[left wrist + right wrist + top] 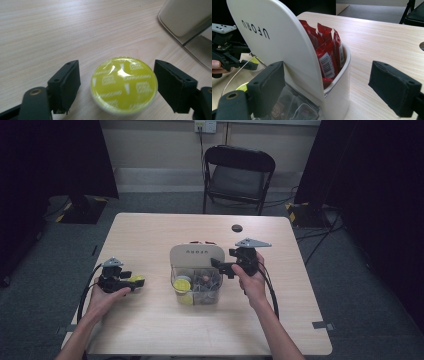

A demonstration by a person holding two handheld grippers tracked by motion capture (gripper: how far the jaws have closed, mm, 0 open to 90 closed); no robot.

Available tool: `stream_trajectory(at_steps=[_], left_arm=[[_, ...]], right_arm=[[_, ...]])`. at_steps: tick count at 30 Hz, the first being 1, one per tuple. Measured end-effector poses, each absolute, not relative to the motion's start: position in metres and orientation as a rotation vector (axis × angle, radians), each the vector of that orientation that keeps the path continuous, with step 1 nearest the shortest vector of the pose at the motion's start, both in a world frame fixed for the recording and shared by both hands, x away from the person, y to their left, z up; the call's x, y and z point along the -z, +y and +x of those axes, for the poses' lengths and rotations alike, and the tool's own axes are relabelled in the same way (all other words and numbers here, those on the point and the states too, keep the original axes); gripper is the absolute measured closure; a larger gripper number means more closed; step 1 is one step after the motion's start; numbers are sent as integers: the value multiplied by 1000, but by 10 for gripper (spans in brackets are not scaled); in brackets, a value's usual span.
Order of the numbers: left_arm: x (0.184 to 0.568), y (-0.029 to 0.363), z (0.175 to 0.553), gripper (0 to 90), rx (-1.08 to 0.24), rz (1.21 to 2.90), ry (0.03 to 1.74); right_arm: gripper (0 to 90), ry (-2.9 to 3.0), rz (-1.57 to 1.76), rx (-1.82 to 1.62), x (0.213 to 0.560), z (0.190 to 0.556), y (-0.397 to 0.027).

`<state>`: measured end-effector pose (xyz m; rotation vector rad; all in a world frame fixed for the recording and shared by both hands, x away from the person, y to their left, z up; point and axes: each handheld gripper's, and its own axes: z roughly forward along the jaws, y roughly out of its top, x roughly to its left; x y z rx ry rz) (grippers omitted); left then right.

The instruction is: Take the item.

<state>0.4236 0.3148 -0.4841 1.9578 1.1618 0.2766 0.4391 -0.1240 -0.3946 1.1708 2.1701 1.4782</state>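
Yellow foil-topped coffee capsule (pixel 124 85): a small round pod, shiny printed lid marked "cappuccino", pale plastic cup beneath. It sits upright on the counter (pixel 150 330) at the left, well apart from the organiser, between the pads of the left claw (pixel 117 83). That claw stands wide, a gap showing on each side of the pod, nothing gripped. Handling, as judged: light and rigid at the rim, smooth-walled and likely to slip; the foil lid is thin and would dent or puncture. Best taken across the cup wall just under the rim, pads level, pressure modest.

Counter: pale wood-grain laminate, matt, flat, rounded corners.

Storage organiser (pixel 195 256), centre of the counter: glossy cream plastic with a tall arched back panel bearing dark lettering, and a clear-walled front bin (pixel 197 292). The bin holds more pods, at least one yellow (pixel 182 283) and some darker ones; the exact count is hard to tell. Behind the panel, a curved cream pocket carries red sachets (pixel 328 53), crinkled film packets with barcodes, standing on end.

Right claw (pixel 332 90): black foam-faced pads set wide, straddling the organiser's right edge, one pad near the clear bin, the other clear of the cream wall; no grip visible. Grey three-cornered plate (pixel 253 242) on top.
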Motion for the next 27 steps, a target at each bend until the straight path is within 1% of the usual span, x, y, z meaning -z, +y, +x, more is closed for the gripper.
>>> stream_trajectory(at_steps=[9,11,16,18,23,24,27], left_arm=[[474,322,408,194,-297,1954,1146],[471,324,401,194,-320,1944,1149],[474,328,388,201,-326,1957,1153],[477,329,382,203,-334,1944,1158],[491,328,374,204,-335,1998,1170],[493,327,373,204,-348,2016,1161],[497,326,372,201,-384,2043,1151]], right_arm=[[129,2197,1158,-1468,396,441,-118],[132,2197,1151,-1463,396,440,-117],[141,2181,1154,-1473,393,439,-117],[158,2177,1149,-1482,392,438,-116],[203,2176,1146,-1517,391,438,-117],[225,2176,1140,-1521,390,438,-116],[246,2184,1126,-1533,388,438,-115]])
